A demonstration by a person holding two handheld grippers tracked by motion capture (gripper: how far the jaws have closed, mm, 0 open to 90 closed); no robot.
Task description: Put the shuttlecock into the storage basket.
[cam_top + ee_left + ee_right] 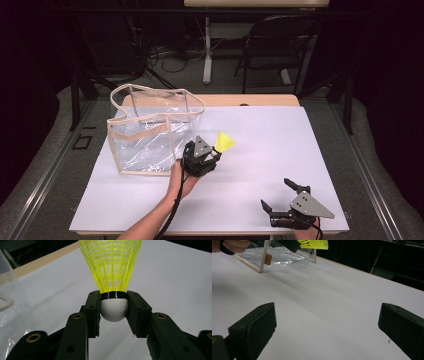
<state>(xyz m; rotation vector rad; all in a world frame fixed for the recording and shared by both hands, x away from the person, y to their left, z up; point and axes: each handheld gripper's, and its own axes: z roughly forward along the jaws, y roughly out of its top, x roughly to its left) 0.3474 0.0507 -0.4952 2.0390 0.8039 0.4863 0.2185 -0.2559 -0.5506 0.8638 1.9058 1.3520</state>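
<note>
Plainly, the left gripper [216,156] had its fingers [92,307] closed on the white rounded nose of a yellow shuttlecock [113,277], pinching it just under the black band so the mesh skirt stood free and pointed away from the hand. That hold kept the fragile skirt from being crushed and left the nose as the firm part to squeeze. The shuttlecock hung above the white desk [260,150] near its middle, just right of a clear bag [150,132] with cream edging, whose open mouth faced up, likely the place it was meant to go. The right gripper [278,195] sat at the near right corner, fingers [254,327] spread wide with nothing between them, well apart from the work. A small tan tag [268,259] showed on the bag, its writing too small to read.
</note>
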